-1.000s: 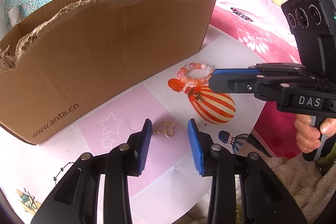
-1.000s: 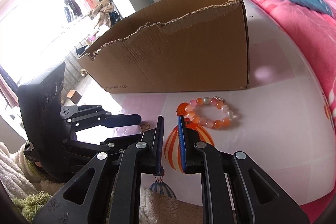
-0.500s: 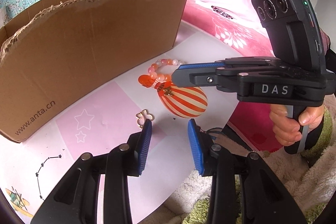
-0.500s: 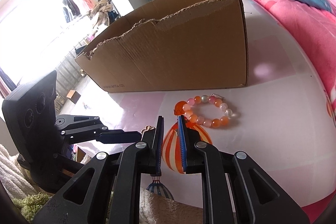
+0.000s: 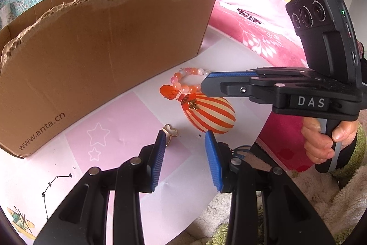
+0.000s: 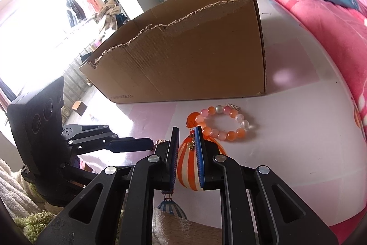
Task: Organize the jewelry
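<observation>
**Small charms waiting beside the box**

On the pink-and-white table [image 5: 128,116], a bead bracelet [image 6: 223,122] lay at about one o'clock from the right gripper [image 6: 186,148], just in front of the cardboard box [image 5: 98,56]. That gripper's jaws stood narrow with nothing pinched, and a tiny gold charm [image 6: 190,145] showed in the gap, lying on the printed striped balloon [image 5: 209,115]. The left gripper [image 5: 184,144] hung part-open and empty, a gold butterfly charm [image 5: 170,131] just beyond its left finger at eleven o'clock. To pick cleanly, each gripper would probably need centring over its charm, lowering until the pads met the tabletop, then closing gently so the flat piece did not skid.
</observation>
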Motion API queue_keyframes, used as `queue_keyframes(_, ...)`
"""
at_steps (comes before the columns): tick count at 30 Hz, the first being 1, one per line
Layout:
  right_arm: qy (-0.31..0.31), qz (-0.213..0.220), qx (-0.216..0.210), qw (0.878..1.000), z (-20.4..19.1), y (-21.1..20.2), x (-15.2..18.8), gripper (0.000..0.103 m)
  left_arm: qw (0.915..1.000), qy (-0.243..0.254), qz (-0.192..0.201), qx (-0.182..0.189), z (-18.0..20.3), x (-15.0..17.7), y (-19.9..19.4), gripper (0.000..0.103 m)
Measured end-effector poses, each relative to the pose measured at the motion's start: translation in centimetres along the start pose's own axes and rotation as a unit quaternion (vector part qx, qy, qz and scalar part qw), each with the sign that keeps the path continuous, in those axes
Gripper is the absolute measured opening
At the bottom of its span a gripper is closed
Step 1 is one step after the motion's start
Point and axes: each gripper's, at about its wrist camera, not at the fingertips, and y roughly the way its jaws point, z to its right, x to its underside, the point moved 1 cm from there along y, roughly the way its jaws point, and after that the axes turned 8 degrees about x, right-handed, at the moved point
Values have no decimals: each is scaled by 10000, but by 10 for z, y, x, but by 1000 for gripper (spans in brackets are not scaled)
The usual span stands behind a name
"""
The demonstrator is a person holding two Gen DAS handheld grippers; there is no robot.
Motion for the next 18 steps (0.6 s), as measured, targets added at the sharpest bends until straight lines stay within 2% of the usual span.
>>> queue_keyframes(4, 16, 4, 14, 10000, 0, -1, 1, 15, 9999, 23, 34, -164, -4, 0, -3, 34)
queue_keyframes(16, 46, 13, 51, 10000, -1, -2, 2, 15, 9945, 358, -119, -980, 3, -6, 13, 34)
queue_keyframes(18, 52, 21, 62, 10000, -1, -2, 2, 15, 9942, 375, -122, -996, 4, -7, 14, 29)
